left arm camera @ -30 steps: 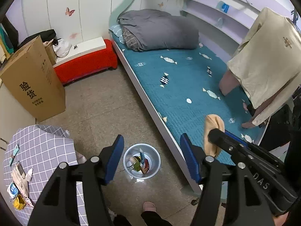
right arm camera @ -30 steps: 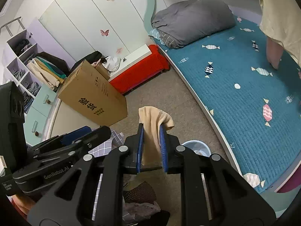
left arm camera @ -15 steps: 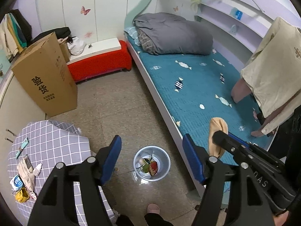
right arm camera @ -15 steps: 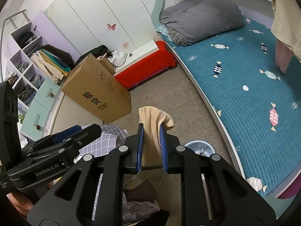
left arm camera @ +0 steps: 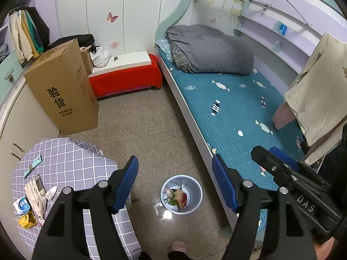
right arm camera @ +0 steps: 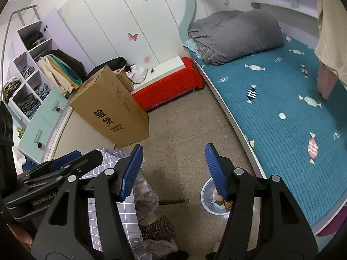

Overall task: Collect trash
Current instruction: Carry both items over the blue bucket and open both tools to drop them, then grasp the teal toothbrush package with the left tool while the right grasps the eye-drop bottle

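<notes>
Trash bin point(right arm camera: 213, 199) half behind jaws

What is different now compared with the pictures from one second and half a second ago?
The right tool opened and let go of the tan cloth it pinched before; the cloth is no longer in view. The left tool stayed open and empty above the trash bin. The table items did not move.

Below me: floor point(left arm camera: 138, 117), speckled tile. On it: bin point(left arm camera: 181, 194) with scraps inside, just beside bed point(left arm camera: 234, 117); box point(left arm camera: 63, 88) upright near red stool point(left arm camera: 125, 80). Bench point(left arm camera: 71, 164) under checked cloth, carrying packets point(left arm camera: 32, 191), small bottle point(left arm camera: 51, 192), yellow wrapper point(left arm camera: 27, 220). Bed: teal quilt, grey duvet point(left arm camera: 210, 49) folded at head.
</notes>
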### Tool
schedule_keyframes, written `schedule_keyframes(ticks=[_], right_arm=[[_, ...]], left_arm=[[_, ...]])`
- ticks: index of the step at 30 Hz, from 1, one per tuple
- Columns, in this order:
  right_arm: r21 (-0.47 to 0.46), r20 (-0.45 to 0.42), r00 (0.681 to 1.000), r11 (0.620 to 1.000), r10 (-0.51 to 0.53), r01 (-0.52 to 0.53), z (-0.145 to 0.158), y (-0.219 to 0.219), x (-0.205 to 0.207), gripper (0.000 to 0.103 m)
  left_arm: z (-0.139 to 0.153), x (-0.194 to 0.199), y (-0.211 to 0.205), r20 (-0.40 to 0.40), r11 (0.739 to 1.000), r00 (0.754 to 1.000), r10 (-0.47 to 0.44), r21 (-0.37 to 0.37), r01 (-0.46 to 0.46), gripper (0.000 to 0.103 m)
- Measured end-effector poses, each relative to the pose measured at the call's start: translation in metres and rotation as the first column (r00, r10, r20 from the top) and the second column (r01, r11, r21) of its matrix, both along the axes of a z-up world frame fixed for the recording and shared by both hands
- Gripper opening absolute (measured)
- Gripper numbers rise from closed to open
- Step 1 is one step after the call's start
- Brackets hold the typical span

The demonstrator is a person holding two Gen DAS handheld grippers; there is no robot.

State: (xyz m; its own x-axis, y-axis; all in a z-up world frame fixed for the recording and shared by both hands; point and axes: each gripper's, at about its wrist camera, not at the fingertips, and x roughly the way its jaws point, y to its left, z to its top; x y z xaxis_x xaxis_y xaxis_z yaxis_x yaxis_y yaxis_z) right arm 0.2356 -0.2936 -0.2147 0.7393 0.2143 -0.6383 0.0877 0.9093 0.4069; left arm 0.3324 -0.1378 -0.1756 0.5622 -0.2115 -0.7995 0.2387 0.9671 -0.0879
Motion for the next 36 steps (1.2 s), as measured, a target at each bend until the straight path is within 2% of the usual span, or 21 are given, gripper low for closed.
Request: schedule_keyframes(ticks=[5,11,16,22,27,30,36], right_arm=[[-0.033,0.028,0.999,0.999,0.037,-0.036,0.008,0.019,-0.004,0.06],[-0.039,0.041,0.991,0.992,0.125,-0.124,0.013,0.055,-0.001,0.061],[-0.042,0.03,0.969,0.969,0.244,-0.243,0.014,0.113,0.013,0.061],[-0.036,0.004,0.927,0.926,0.375,-0.375,0.006,0.206,0.035,0.062],[-0.012,-0.051,0.887,0.888,0.459,-0.46,-0.016,0.287,0.055,0.062],[0.012,-0.113,0.864,0.87,0.491,-0.493,-0.043,0.341,0.069,0.062],[0.08,-0.267,0.834,0.873,0.484,-0.481,-0.111,0.415,0.089,0.062]], left_arm=[[0.004,-0.009,0.013,0.025,1.0,0.999,0.029,-0.011,-0.028,0.069],[0.008,-0.02,0.053,0.043,0.994,0.993,0.11,-0.03,-0.109,0.069],[0.009,-0.03,0.113,0.041,0.975,0.975,0.219,-0.044,-0.217,0.069],[0.002,-0.035,0.21,0.013,0.934,0.935,0.356,-0.047,-0.355,0.069],[-0.016,-0.028,0.298,-0.03,0.892,0.893,0.45,-0.034,-0.451,0.069],[-0.036,-0.02,0.357,-0.078,0.866,0.864,0.498,-0.013,-0.5,0.069],[-0.083,-0.002,0.443,-0.174,0.843,0.828,0.533,0.027,-0.537,0.069]])
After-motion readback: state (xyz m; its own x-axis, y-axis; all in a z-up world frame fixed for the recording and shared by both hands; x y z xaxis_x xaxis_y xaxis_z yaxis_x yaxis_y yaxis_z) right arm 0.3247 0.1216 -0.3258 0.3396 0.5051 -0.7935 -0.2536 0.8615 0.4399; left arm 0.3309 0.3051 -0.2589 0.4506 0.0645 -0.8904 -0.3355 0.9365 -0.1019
